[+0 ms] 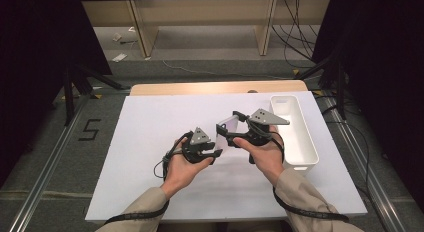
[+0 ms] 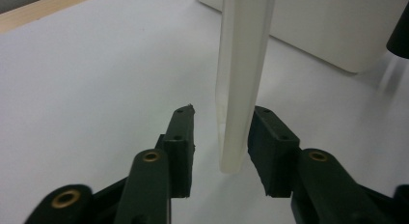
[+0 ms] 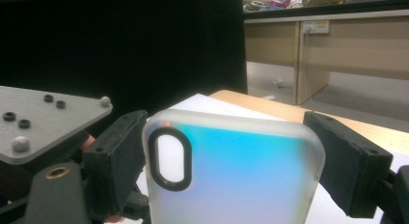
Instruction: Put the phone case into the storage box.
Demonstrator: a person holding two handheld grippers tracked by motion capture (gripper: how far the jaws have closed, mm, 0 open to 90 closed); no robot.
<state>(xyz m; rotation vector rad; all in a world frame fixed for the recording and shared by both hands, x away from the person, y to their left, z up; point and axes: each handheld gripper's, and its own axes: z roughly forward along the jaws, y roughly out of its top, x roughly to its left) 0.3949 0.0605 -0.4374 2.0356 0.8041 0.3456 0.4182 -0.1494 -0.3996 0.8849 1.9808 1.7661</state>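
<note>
Sleeved forearms nearest, entering from the near edge, one gripper in each hand.

Left hand-held gripper (image 1: 216, 153): low over the white table cover (image 1: 150, 167), left of centre. Jaws apart. In the left gripper view, seen straddling the lower end of the frosted translucent plastic phone case (image 2: 241, 64); one pad looks to touch or nearly touch the case's edge, the other stands off with a clear gap.

Right hand-held gripper (image 1: 231, 123): just beyond and to the right, higher. Clamped on the phone case across its width, one pad at each long edge, with the oval camera cut-out at the left in the right gripper view (image 3: 241, 175). Case held clear of the table.

Deciding relation: case standing on end, long axis roughly upright, thin edge turned toward the left gripper and already inside its jaws. Judged a handover or regrip; left gripper needs only to close, no further reach. Risk judged: a pinch near one end only, liable to let the case swing once released.

Farther right: long white plastic bin (image 1: 312, 152), near the right hand, apart from the case.

Farthest: bare wooden table edge (image 1: 200, 88).
</note>
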